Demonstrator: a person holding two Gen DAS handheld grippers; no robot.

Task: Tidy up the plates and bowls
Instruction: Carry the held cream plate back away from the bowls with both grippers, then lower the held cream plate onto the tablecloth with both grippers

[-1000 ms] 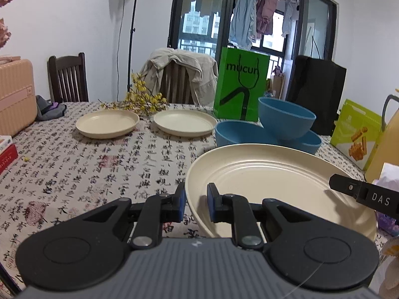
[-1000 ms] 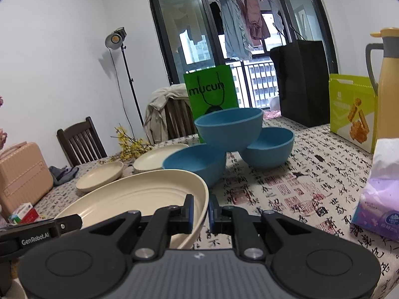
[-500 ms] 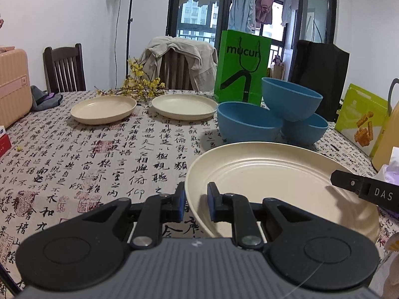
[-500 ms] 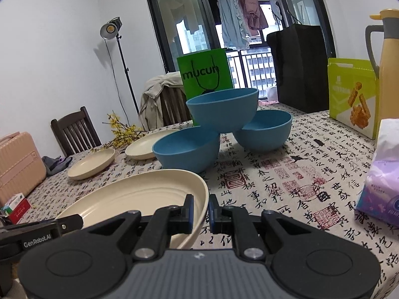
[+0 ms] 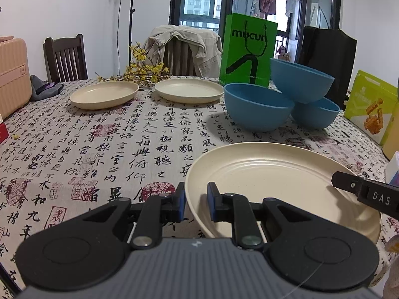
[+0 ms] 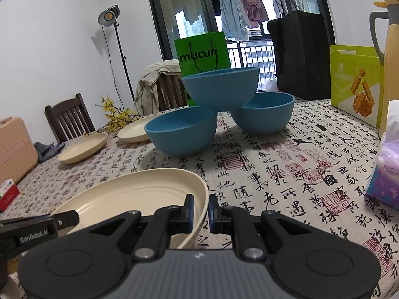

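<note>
The right hand-held gripper (image 6: 200,208) pinches the cream plate's (image 6: 129,194) rim near three blue bowls (image 6: 219,89).

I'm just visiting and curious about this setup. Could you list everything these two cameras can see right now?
Large plate: one, cream, nearest, gripped at opposite rims.
Small plates: two, cream, far side of table.
Bowls: three, blue; one rests on the other two.
Tablecloth: one, calligraphy print.
Shopping bag: one, green, behind bowls.
Snack box: one, yellow-green, right edge.
Yellow flowers: one sprig, by far plates.
Chairs: two, dark wood; one draped with a jacket.
Suitcase: one, peach, left.
Left gripper: black, shut on large plate.
Right gripper: black, shut on large plate.
</note>
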